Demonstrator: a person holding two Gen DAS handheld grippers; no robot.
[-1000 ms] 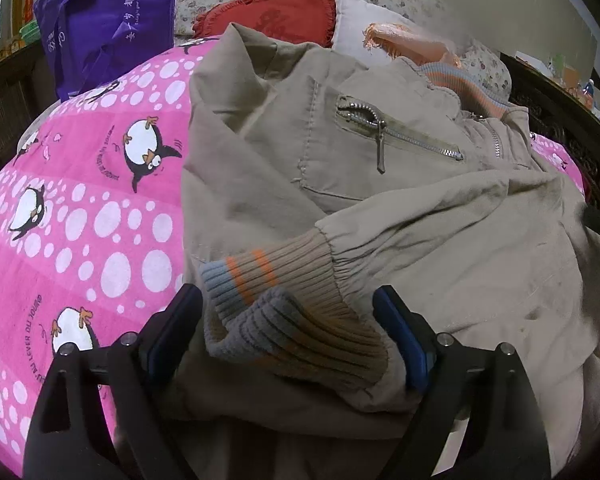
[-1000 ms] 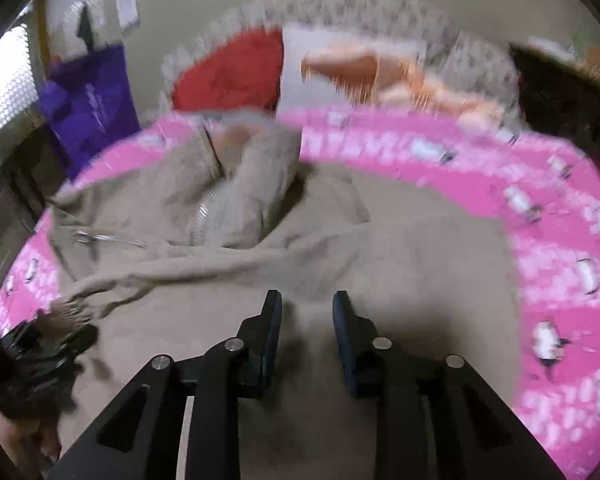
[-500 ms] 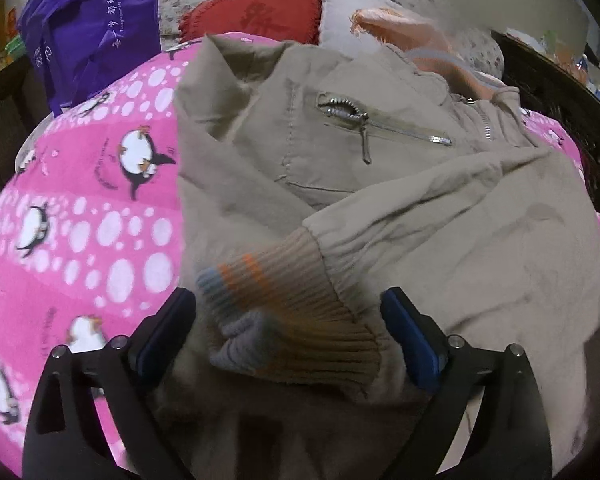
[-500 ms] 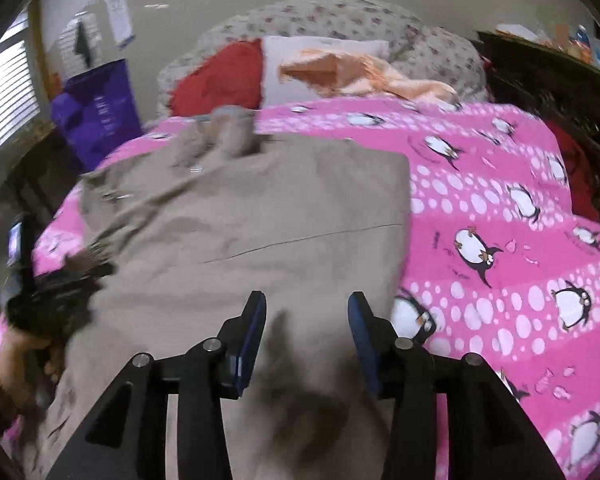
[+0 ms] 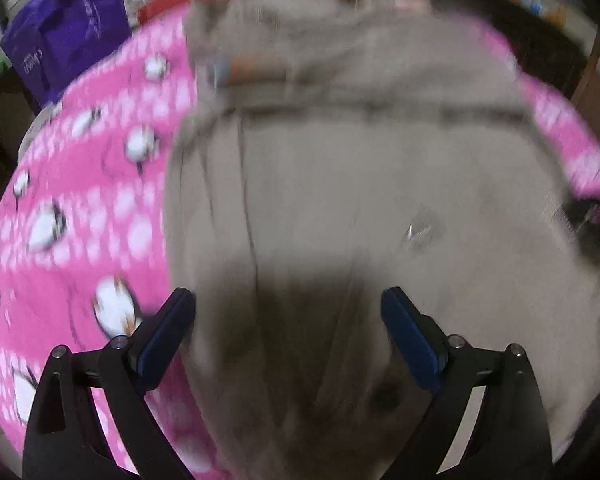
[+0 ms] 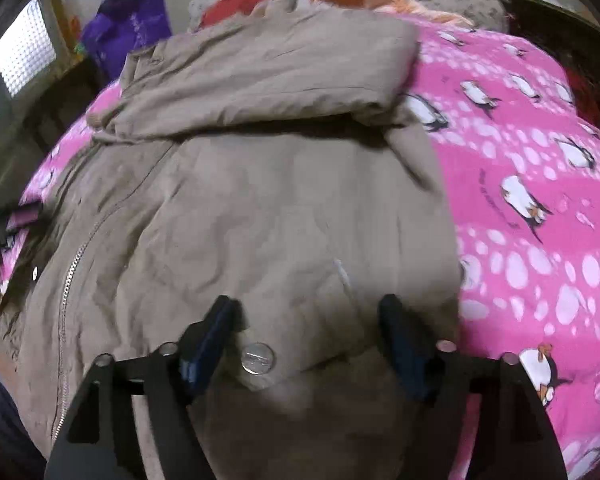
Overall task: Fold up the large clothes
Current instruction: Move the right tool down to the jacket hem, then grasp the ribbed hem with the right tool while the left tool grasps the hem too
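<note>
The right gripper [image 6: 306, 320] has just been spreading its fingers; they stand wide, pinching nothing, over the big tan cloth jacket [image 6: 260, 208] near a round silver snap button [image 6: 257, 359]. The left gripper [image 5: 288, 312] is wide too, with nothing in it, though that view is blurry. The jacket lies on the pink penguin bedspread [image 6: 540, 200], one sleeve folded across. Farther back sits a purple bag [image 5: 68, 40].
</note>
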